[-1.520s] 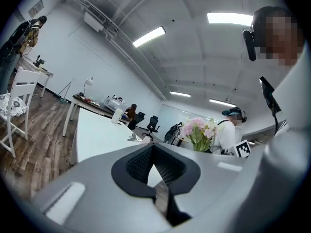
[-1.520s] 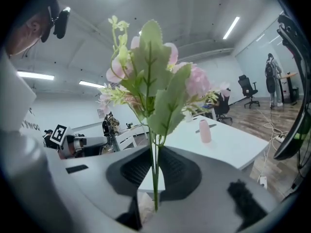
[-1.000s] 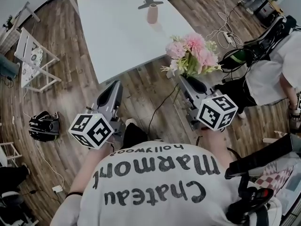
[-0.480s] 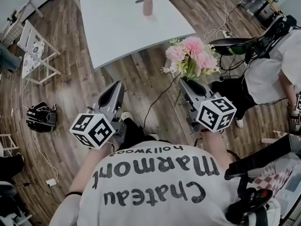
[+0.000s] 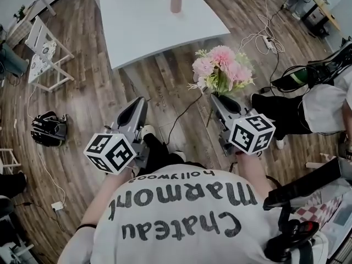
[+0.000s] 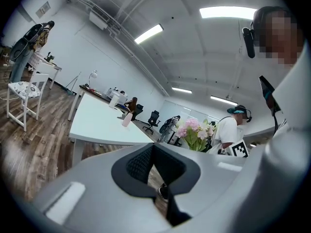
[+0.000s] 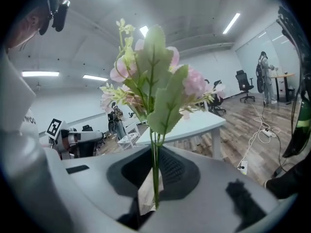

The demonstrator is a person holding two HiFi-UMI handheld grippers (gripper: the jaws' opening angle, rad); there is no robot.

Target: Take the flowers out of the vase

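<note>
A bunch of pink flowers (image 5: 221, 70) with green leaves stands up from my right gripper (image 5: 223, 99), which is shut on the thin green stems (image 7: 154, 178). Its jaws have just been closing further on those stems. The bunch hangs over the wood floor, off the near right corner of the white table (image 5: 148, 26). The pink vase (image 5: 176, 1) stands far back on that table and looks small in the left gripper view (image 6: 127, 119). My left gripper (image 5: 136, 108) is at the left, low over the floor, its jaws together with nothing between them (image 6: 154, 171).
A white chair (image 5: 41, 54) stands left of the table and a black bag (image 5: 48, 130) lies on the floor at the left. Cables (image 5: 264, 34) run over the floor at the right. A seated person (image 5: 324, 100) is close on the right.
The table and vase have slid up and away in the head view as I backed off. The flowers stay in the right gripper; both grippers sank a little.
</note>
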